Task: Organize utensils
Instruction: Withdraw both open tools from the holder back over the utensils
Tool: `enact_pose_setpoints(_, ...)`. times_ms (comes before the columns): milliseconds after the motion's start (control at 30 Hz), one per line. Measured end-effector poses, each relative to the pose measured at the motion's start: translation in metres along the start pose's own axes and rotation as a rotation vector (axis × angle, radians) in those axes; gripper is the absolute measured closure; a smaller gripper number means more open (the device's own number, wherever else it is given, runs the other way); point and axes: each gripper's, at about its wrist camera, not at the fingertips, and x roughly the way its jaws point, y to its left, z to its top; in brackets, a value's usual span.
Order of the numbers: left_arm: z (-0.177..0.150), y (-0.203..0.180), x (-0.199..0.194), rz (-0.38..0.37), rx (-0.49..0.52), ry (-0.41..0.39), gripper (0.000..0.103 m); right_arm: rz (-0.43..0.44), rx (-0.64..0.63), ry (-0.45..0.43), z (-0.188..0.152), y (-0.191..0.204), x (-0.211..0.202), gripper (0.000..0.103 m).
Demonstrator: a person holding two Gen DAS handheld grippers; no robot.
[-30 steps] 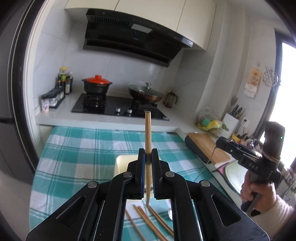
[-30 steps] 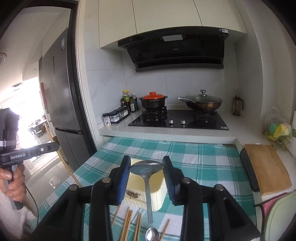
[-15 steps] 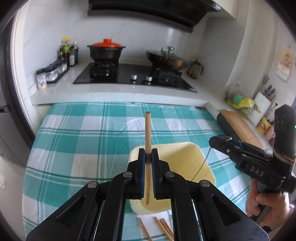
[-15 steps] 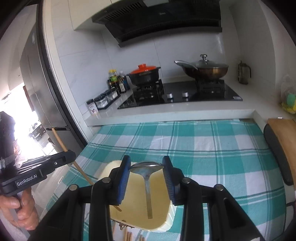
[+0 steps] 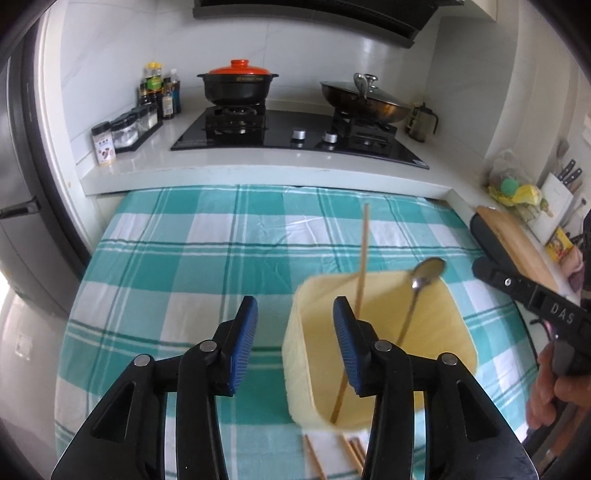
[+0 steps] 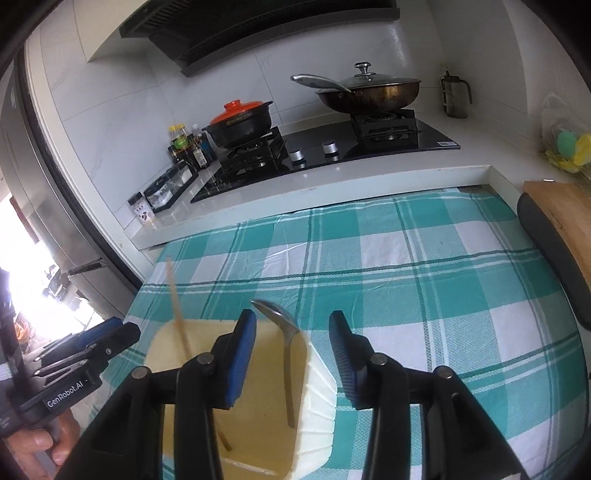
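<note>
Both your grippers, left [image 5: 295, 328] and right [image 6: 291, 339], have just opened, holding nothing. Thin wooden chopstick [image 5: 362, 254] and shiny metal spoon [image 6: 286, 354] stand in the yellow plastic bin [image 5: 314, 373] on the checked cloth [image 5: 192, 258].

A home kitchen. A gas hob [image 5: 295, 129] carries a clay pot [image 5: 238, 86] and lidded wok [image 5: 364, 99] beneath an extractor hood [image 6: 258, 26]. Seasoning bottles [image 5: 160, 92] and a knife block [image 5: 561, 184] stand nearby.
</note>
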Motion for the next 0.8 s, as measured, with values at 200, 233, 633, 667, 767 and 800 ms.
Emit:
enact_pose_setpoints(200,-0.111,0.024,-0.069,0.011,0.078,0.047,0.035,-0.013,-0.164,-0.032,-0.076,-0.004,-0.105,0.059)
enact_pose_setpoints(233,-0.134,0.027,-0.074,0.013,0.071,0.07,0.035,-0.043,-0.194,-0.033,-0.096,-0.007,-0.119,0.058)
enact_pose_setpoints(633,-0.276,0.006,-0.08,0.02,-0.041,0.124,0.031,-0.29,-0.199,0.0,-0.302,-0.041,-0.17,0.057)
enact_pose_setpoints(667,-0.276,0.003,-0.079,0.03,-0.033,0.118,0.029,-0.303,-0.211,0.004,-0.306,-0.043,-0.169,0.057)
enact_pose_setpoints(767,-0.28,0.002,-0.072,0.058,-0.035,0.109,0.029,-0.323,-0.204,-0.024,-0.312,-0.049,-0.172,0.057)
enact_pose_setpoints(800,-0.282,0.003,-0.07,0.061,-0.044,0.109,0.028,-0.324,-0.186,-0.03,-0.312,-0.052,-0.172,0.057)
